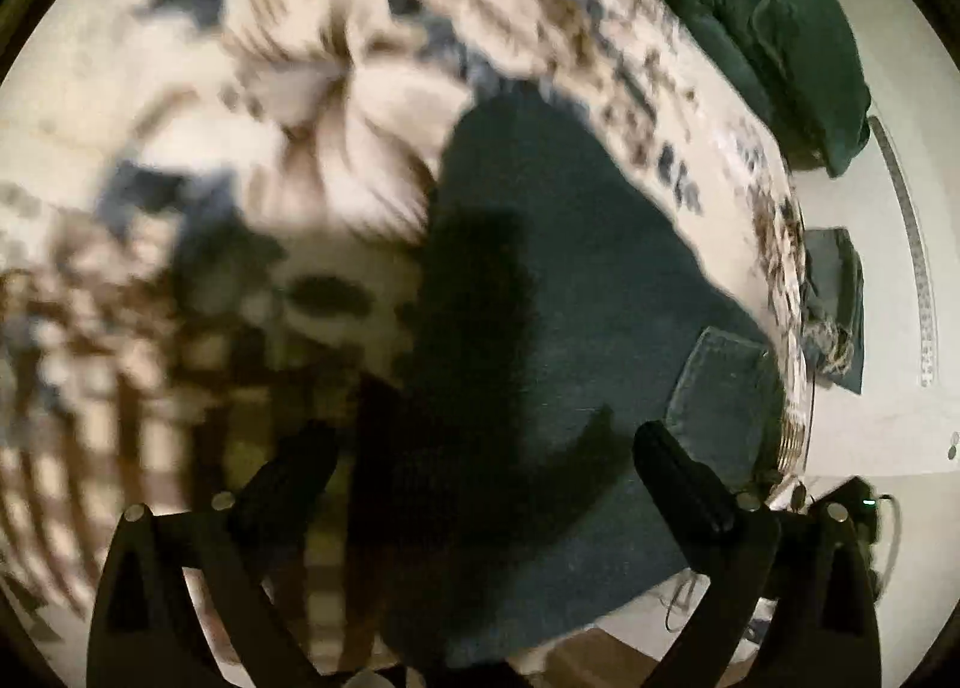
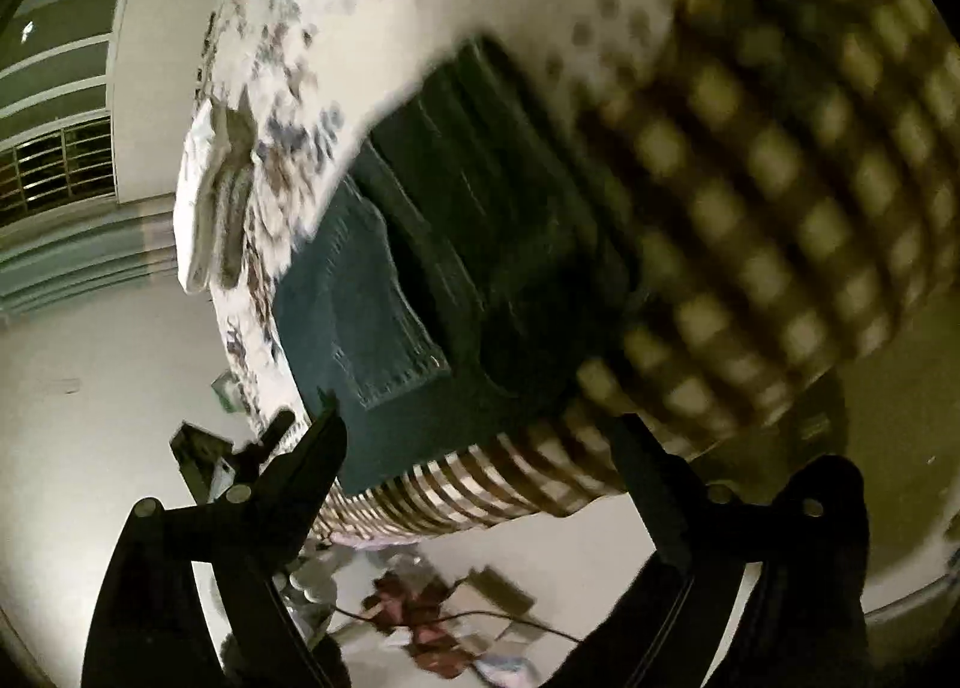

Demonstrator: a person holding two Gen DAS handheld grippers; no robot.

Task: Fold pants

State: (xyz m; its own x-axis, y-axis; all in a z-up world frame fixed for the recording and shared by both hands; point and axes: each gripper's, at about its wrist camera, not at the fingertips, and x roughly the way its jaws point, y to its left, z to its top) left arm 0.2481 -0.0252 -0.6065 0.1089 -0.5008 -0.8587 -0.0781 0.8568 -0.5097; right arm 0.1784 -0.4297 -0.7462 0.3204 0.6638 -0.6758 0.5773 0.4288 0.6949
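Dark blue jeans (image 1: 540, 280) lie flat on a patterned bedspread (image 1: 180, 88), a back pocket (image 1: 720, 388) showing near the bed's edge. My left gripper (image 1: 480, 460) is open and empty, hovering above the jeans. In the right wrist view the jeans (image 2: 456, 244) lie folded over near the bed's edge, pocket (image 2: 372, 316) up. My right gripper (image 2: 480, 448) is open and empty, just off the bed's edge by the jeans' lower end. Both views are motion-blurred.
A dark green pillow (image 1: 780, 28) lies at the head of the bed. Another dark cloth (image 1: 834, 304) sits beside the bed. The bedspread (image 2: 750, 178) has a checked border. Cables and clutter (image 2: 432, 616) lie on the floor below the bed's edge.
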